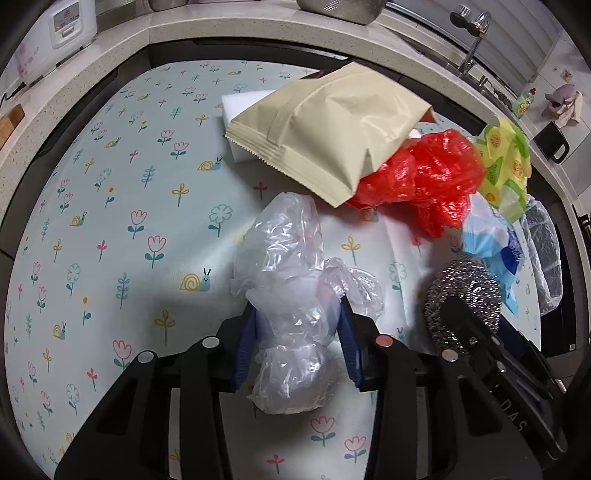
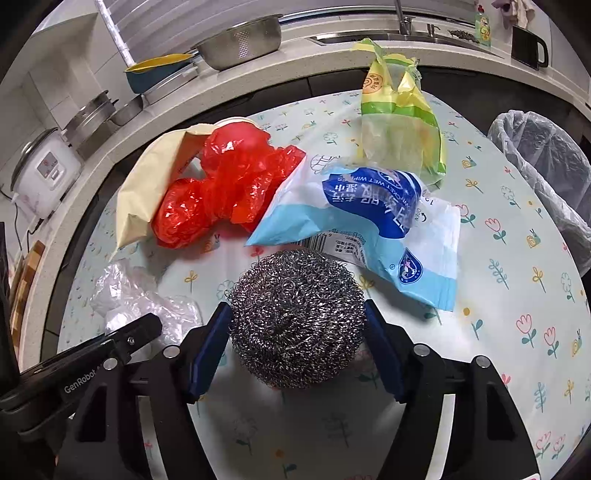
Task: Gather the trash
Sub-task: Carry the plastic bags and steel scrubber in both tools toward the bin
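My left gripper (image 1: 297,325) is shut on a crumpled clear plastic bag (image 1: 284,280) above the flowered tablecloth (image 1: 110,221). My right gripper (image 2: 297,321) is shut on a steel wool scourer (image 2: 297,317), which also shows in the left wrist view (image 1: 469,291). On the table lie a beige pouch (image 1: 325,136), a red plastic bag (image 2: 225,184), a blue wet-wipes pack (image 2: 369,218) and a yellow-green wrapper (image 2: 399,125). The clear bag (image 2: 140,299) also shows at the left in the right wrist view.
A bin lined with a clear bag (image 2: 546,166) stands off the table's right edge. A white sponge block (image 1: 236,110) lies under the beige pouch. The counter behind holds a rice cooker (image 2: 40,170), a colander (image 2: 240,40), a sink tap (image 1: 472,33) and a black cup (image 2: 528,48).
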A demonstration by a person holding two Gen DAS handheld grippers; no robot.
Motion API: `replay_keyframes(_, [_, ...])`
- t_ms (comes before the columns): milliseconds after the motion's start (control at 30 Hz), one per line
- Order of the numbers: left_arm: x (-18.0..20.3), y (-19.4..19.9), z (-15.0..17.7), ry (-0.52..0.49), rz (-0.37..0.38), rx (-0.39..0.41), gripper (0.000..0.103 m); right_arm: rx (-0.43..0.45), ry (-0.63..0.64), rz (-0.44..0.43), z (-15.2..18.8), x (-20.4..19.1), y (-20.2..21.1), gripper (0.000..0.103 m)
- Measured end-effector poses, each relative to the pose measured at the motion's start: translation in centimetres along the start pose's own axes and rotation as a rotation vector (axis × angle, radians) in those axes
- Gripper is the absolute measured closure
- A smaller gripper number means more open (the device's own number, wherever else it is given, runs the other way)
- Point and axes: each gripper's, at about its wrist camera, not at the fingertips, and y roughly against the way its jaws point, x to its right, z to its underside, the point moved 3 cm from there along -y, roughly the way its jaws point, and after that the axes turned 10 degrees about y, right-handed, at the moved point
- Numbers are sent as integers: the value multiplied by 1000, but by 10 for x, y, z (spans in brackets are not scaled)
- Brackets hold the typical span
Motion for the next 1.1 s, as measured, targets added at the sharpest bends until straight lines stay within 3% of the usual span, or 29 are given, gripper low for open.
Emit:
replay_keyframes(567, [39, 59, 21, -79, 36, 85, 65, 129, -13, -6, 5, 18, 83, 38])
replay_keyframes(1100, [102, 106, 54, -200, 88, 152, 65, 255, -81, 44, 16, 66, 163, 38])
